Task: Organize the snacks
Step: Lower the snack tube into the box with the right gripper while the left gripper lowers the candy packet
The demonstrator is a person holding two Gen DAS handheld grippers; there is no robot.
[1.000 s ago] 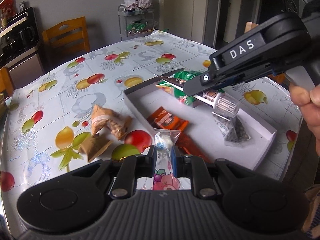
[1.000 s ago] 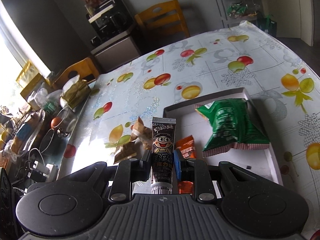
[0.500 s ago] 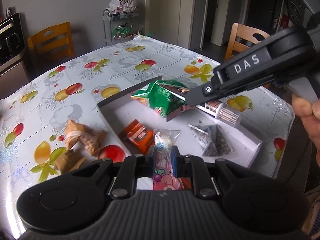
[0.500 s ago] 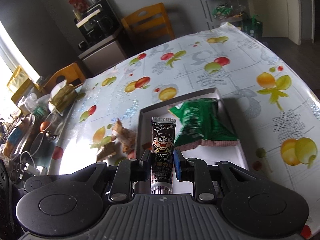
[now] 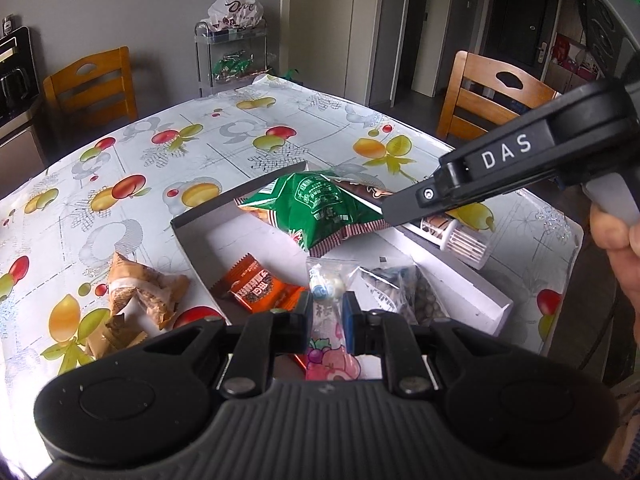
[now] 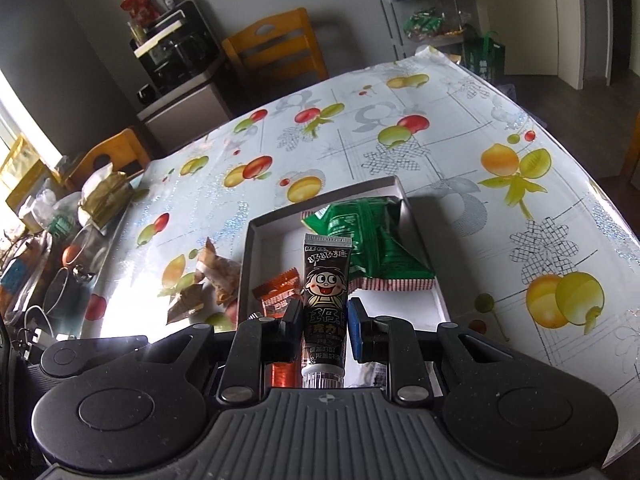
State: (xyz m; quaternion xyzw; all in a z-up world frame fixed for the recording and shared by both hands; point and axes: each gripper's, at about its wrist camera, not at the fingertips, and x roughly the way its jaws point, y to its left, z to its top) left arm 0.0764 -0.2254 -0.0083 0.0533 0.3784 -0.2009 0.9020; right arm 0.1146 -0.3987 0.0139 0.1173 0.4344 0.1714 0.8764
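My left gripper [image 5: 326, 314] is shut on a clear candy packet [image 5: 326, 292] with a pink printed end, held over the near part of the white tray [image 5: 472, 280]. My right gripper [image 6: 323, 320] is shut on a dark chocolate tube [image 6: 325, 300] with a cartoon face, above the tray [image 6: 250, 248]; it shows from the side in the left wrist view [image 5: 404, 210]. In the tray lie a green snack bag [image 5: 316, 204], an orange packet [image 5: 256, 290] and a clear bag of dark seeds [image 5: 408, 294]. The green bag [image 6: 372, 248] lies just beyond the tube.
Two tan wrapped snacks [image 5: 144, 292] lie on the fruit-print tablecloth [image 5: 160, 168] left of the tray. Wooden chairs [image 5: 492, 92] stand around the table. A shelf cart [image 5: 232, 52] stands behind it. Clutter and cables [image 6: 48, 264] sit past the table's left edge.
Both grippers have moved with their snacks still held. The tray and green bag now sit more centred under both grippers, and the right gripper is further over the tray.
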